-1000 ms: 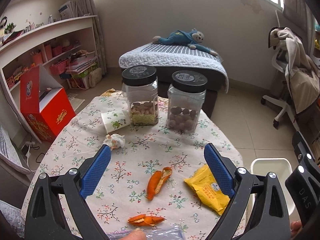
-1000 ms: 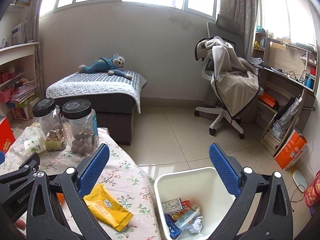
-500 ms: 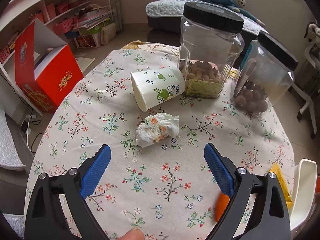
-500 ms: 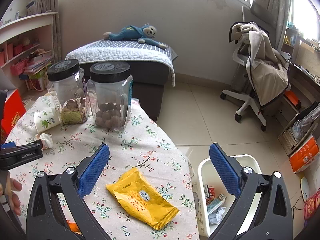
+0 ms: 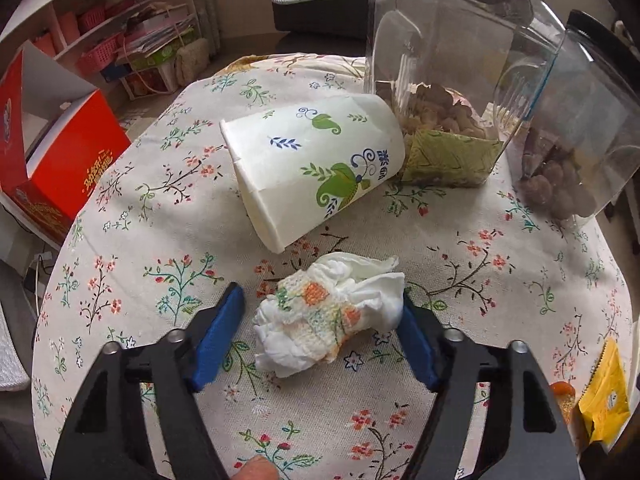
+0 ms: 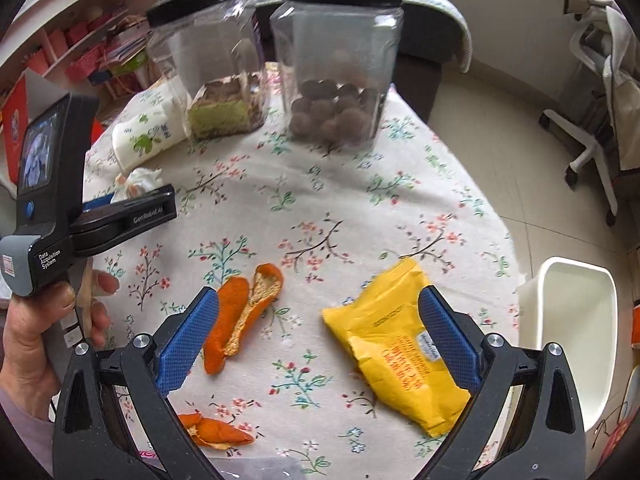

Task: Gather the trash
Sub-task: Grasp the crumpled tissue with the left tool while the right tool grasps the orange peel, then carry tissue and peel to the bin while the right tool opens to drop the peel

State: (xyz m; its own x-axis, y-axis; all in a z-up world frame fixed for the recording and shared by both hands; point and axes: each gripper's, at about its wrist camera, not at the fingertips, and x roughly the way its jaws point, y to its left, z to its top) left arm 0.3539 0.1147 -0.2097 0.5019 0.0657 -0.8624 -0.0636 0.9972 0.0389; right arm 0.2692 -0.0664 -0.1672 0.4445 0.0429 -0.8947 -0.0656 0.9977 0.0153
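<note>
My left hand-held gripper (image 5: pixel 320 340) stood part open astride the tissue (image 5: pixel 330 316), long axis spanning its jaws; nothing gripped yet.

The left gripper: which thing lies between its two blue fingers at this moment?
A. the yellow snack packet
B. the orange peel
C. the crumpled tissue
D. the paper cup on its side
C: in the left wrist view the left gripper has its blue fingers on either side of the crumpled tissue, jaws open, while the paper cup lies farther ahead on the tablecloth.
</note>
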